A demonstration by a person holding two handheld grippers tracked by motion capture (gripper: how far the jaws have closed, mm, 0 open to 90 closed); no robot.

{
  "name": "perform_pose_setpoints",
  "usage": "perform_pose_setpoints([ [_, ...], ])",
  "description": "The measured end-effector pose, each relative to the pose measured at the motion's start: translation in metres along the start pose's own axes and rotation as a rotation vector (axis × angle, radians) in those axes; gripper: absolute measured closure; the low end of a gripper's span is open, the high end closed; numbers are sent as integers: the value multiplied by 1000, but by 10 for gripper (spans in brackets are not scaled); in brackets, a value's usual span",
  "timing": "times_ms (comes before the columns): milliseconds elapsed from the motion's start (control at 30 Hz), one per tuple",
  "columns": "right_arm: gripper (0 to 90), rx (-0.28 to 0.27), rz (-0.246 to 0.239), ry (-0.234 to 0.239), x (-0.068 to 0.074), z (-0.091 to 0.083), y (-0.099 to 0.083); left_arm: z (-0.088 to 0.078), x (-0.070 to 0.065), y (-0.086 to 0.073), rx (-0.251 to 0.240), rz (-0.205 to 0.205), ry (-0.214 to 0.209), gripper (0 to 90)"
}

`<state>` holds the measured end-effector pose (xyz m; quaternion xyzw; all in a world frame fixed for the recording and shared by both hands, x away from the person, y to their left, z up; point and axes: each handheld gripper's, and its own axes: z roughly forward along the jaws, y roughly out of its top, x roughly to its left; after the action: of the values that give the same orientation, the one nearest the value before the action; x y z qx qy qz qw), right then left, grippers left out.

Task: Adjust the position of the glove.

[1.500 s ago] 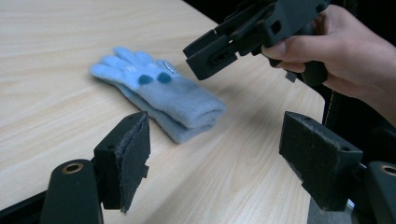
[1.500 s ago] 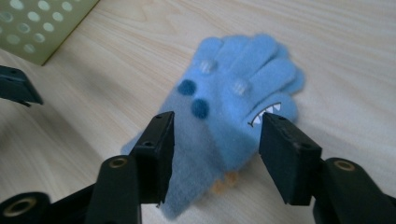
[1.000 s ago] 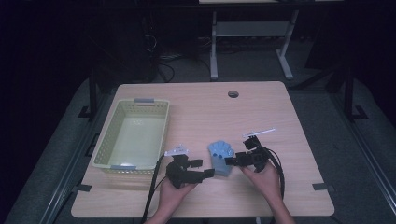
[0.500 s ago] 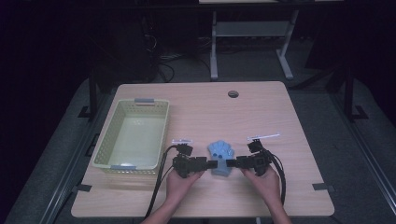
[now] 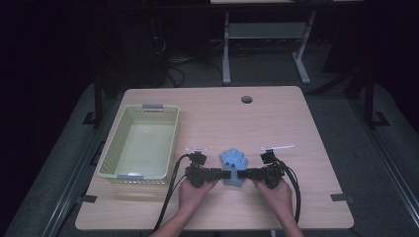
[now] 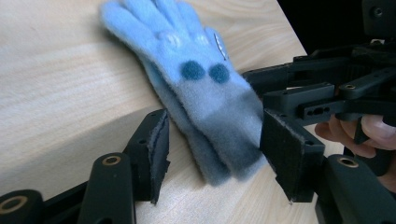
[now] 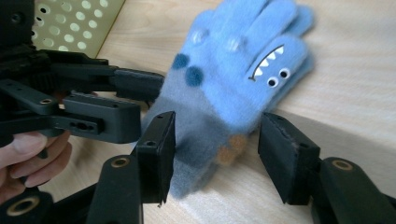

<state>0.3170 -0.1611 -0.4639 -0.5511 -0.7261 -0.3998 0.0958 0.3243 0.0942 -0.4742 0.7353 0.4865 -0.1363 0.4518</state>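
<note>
**Inspector:** Two grippers straddle one glove (image 5: 233, 165) at the table's (image 5: 306, 128) near edge, cuff toward you. Your left gripper (image 6: 212, 154) has just been closing; its right pad touches the cuff, its left pad stands clear. Nothing is clamped yet.

**Operator:** And my right?

**Inspector:** Your right gripper (image 7: 215, 149) has been closing too, jaws half-wide around the cuff, left pad touching the fabric, right pad apart. Risk one, in my judgement: you pinch only the top layer, and the fleece slips out on the lift. Risk two: both tools crowd the same cuff and could knock each other. The basket (image 5: 106, 157) sits well apart to your left, so a weak grip may drop the glove on the way.
</note>
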Motion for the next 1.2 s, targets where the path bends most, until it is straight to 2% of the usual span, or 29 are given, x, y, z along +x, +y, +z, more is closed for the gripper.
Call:
perform_pose_setpoints([
  [267,468,3,13,14,-3,3,-2,3,0,0,20,7,-4,482],
  [567,571,-4,39,24,0,8,-4,4,2,0,21,5,-12,528],
  [600,583,-8,40,27,0,8,-5,4,2,0,21,3,-15,529],
  [633,589,-10,38,27,-1,8,-5,4,4,1,21,-21,-21,527],
  [867,615,-18,42,39,-1,10,-6,4,6,2,14,-54,-20,545],
  [1200,628,-31,43,51,0,13,-8,7,9,1,18,-70,-45,621],
])
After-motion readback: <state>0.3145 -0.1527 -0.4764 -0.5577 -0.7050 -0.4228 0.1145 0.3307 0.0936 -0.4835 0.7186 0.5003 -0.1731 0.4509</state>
